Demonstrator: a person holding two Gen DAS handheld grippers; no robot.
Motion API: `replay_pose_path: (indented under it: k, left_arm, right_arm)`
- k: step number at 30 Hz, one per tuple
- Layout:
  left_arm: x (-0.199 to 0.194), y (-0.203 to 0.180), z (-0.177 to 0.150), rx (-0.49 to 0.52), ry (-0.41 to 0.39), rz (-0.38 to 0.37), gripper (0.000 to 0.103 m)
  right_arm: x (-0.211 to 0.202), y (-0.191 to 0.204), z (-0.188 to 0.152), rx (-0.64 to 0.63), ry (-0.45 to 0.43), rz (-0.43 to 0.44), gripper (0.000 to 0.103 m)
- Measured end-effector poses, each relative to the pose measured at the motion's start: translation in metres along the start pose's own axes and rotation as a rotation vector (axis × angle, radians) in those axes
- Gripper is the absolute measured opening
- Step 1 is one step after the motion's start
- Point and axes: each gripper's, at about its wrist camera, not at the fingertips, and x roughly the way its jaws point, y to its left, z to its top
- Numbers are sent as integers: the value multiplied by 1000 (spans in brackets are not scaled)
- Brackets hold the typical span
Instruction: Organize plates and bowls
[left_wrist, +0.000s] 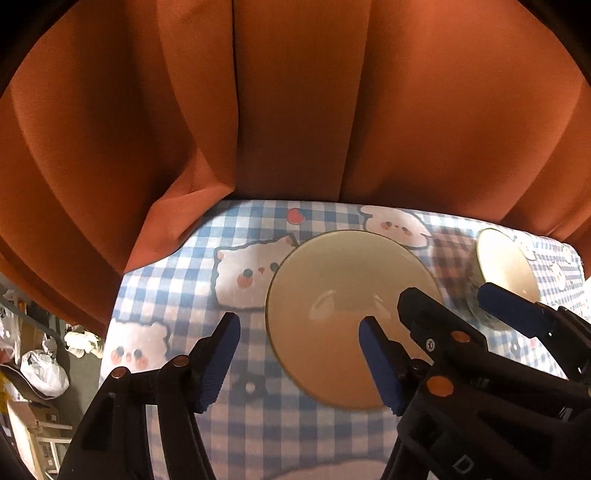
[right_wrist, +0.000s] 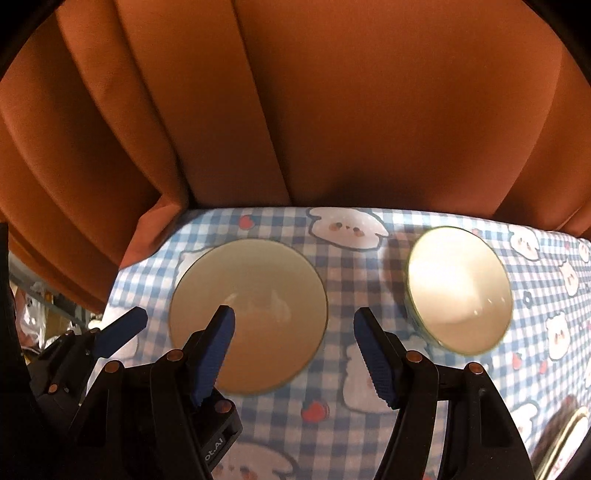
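A wide cream bowl (left_wrist: 343, 295) (right_wrist: 255, 291) stands on the blue checked tablecloth (left_wrist: 177, 280) (right_wrist: 354, 288). A smaller cream bowl with a patterned outer wall (left_wrist: 506, 269) (right_wrist: 458, 288) stands to its right. My left gripper (left_wrist: 299, 354) is open and empty, hovering over the wide bowl's left edge. My right gripper (right_wrist: 293, 354) is open and empty, above the cloth between the two bowls. The right gripper also shows in the left wrist view (left_wrist: 454, 306), and one left fingertip shows in the right wrist view (right_wrist: 122, 328).
An orange curtain (left_wrist: 295, 110) (right_wrist: 314, 110) hangs right behind the table's far edge. Bags and boxes (left_wrist: 40, 365) lie on the floor past the table's left edge. Part of a gold-rimmed dish (right_wrist: 565, 439) shows at the near right.
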Motion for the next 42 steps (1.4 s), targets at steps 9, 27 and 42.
replay_pose_path:
  k: [9, 27, 42]
  left_arm:
    - [34, -1, 9, 0, 29, 38, 58]
    - [52, 0, 12, -17, 90, 57, 28]
    - [7, -15, -8, -3, 60, 43, 28]
  right_arm:
    - [43, -3, 8, 8, 31, -26, 57]
    - [64, -14, 4, 36, 90, -21, 21]
    - [20, -15, -10, 25, 89, -19, 21]
